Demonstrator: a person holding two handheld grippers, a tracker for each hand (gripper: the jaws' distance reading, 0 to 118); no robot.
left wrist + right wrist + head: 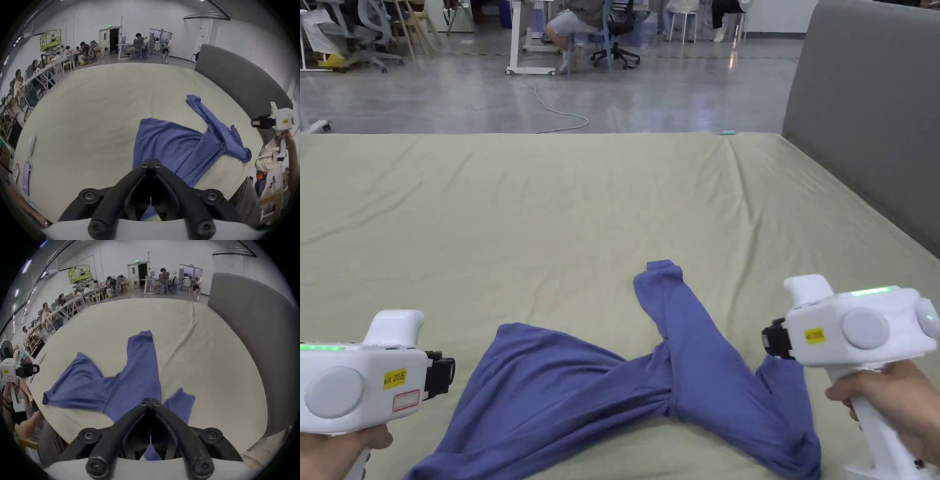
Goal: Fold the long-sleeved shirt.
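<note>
Left hand (331,447) is sitting at the 8 o'clock corner of the head view, gripping the white handle from below, wrist low, and aiming the left gripper (447,374) toward 3 o'clock. Gripper body is staying level above the bed sheet (550,206), clear of the cloth. In the left gripper view its jaws are meeting tip to tip at center-bottom, together with nothing pinched between them. They are hanging over the hem side of the shirt, not touching it as far as can be told.

Long-sleeved shirt (600,400) is lying blue and crumpled on the sheet at 6 o'clock in the head view. Body is fanning out toward 7 o'clock, and the middle is bunching into a twisted waist. One sleeve (662,281) is pointing up toward 12 o'clock, and the other part is trailing down toward 5 o'clock under the right tool.

Right hand (894,400) is at 4 o'clock, fingers wrapping the handle, forearm coming in from the lower right corner. Right gripper (772,340) is pointing toward 9 o'clock, level, above the shirt's right edge. In the right gripper view its jaws are closing flat against each other, holding nothing, with the cloth spreading beneath them.

Grey headboard (862,112) is standing along the sheet's 3 o'clock side. Seated people (575,22) are sitting at desks across the floor at 12 o'clock.
</note>
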